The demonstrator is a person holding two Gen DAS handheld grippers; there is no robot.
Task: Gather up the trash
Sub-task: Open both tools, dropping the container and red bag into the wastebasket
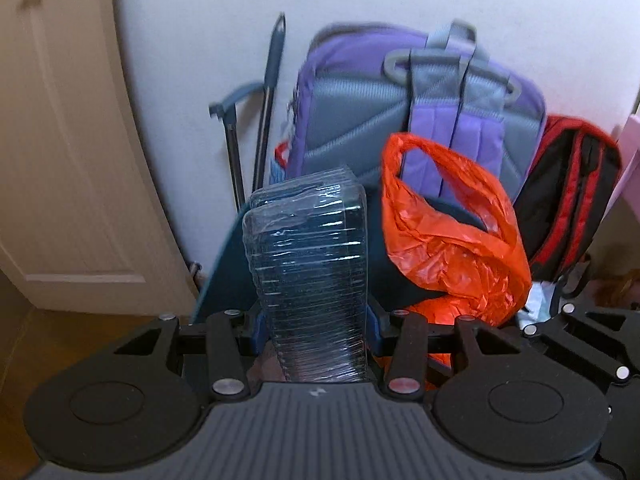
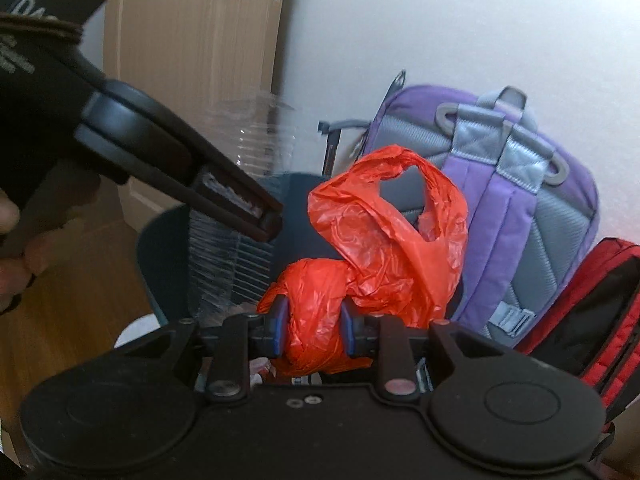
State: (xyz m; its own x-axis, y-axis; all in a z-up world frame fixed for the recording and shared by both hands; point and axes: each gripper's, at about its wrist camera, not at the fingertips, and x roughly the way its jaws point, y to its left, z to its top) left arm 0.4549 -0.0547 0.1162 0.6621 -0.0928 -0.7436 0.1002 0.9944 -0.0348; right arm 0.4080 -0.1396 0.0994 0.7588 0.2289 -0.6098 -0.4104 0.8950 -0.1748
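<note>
My left gripper is shut on a clear ribbed stack of plastic containers, held upright over a dark teal bin. In the right wrist view one left finger crosses from the upper left, with the clear stack beside it over the bin. My right gripper is shut on the bunched lower part of an orange plastic bag. The bag's handles stand up loose above the bin. The orange bag also shows right of the stack. The bin's inside is hidden.
A purple and grey backpack leans on the white wall behind the bin, and a red and black backpack stands to its right. Dark metal poles stand left of the purple pack. A beige door and wooden floor lie left.
</note>
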